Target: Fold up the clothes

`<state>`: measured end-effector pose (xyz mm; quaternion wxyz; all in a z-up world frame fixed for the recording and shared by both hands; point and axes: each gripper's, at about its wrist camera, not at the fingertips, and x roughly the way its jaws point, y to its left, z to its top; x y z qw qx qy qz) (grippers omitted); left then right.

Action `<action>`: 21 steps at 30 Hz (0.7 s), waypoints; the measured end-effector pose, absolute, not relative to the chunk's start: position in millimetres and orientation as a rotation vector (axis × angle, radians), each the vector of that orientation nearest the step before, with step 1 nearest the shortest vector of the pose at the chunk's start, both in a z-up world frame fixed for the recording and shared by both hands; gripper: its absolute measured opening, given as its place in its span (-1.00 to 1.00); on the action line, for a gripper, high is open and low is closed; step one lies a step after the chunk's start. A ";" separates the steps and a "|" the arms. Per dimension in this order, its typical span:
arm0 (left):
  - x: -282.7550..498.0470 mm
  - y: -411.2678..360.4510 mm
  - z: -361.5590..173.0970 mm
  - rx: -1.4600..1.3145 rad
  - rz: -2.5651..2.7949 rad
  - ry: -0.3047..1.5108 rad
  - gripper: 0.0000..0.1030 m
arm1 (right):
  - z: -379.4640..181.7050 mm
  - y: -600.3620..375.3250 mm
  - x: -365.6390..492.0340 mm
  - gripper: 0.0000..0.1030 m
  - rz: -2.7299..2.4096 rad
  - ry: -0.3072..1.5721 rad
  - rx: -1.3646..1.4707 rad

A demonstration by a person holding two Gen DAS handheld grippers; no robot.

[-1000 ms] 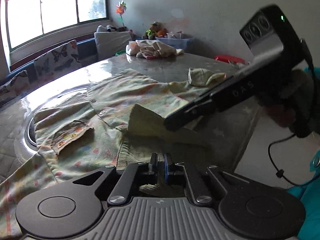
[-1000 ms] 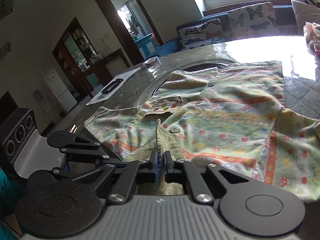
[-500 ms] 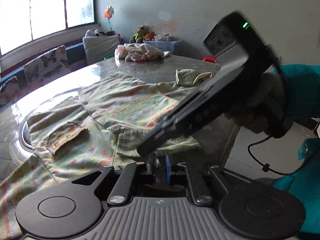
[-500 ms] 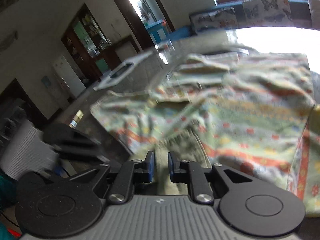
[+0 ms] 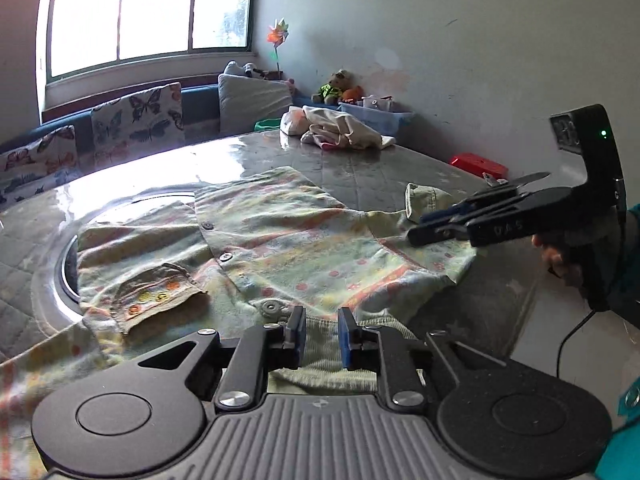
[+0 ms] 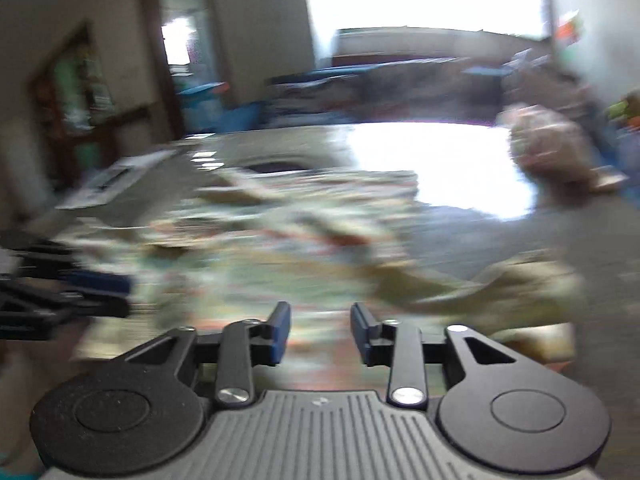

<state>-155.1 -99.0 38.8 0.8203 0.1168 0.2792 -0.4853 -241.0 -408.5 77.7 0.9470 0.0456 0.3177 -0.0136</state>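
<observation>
A pale green floral buttoned shirt [image 5: 280,240] lies spread on the table, its ribbed collar [image 5: 328,356] at the near edge. My left gripper [image 5: 321,334] is open, jaws apart, just above the collar and holding nothing. My right gripper [image 5: 420,228] shows in the left wrist view at the right, hovering over the shirt's right sleeve [image 5: 424,200]. In the right wrist view, heavily blurred, the right gripper [image 6: 320,330] is open and empty over the shirt [image 6: 280,256]. The left gripper [image 6: 80,292] appears at the left there.
A pile of pale clothes [image 5: 336,132] sits at the table's far edge. A red object [image 5: 478,164] lies at the far right. The table [image 5: 380,168] has a round inset ring [image 5: 52,280] at the left. Cushions [image 5: 136,116] line a bench under the window.
Both grippers have opened and let go of the collar. The right gripper swung away to the right over the sleeve. The collar fold now lies flat on the table.
</observation>
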 end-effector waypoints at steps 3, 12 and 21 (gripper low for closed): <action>-153.1 -111.3 31.1 0.253 -1.028 0.623 -0.59 | 73.3 -426.5 -238.6 0.05 -0.148 0.640 -0.002; -155.6 -120.7 14.6 0.273 -1.019 0.672 -0.54 | 47.4 -437.0 -223.1 -0.11 -0.194 0.677 -0.078; -159.5 -122.8 14.4 0.278 -1.020 0.670 -0.38 | 52.7 -458.1 -251.0 -0.91 -0.354 0.596 -0.054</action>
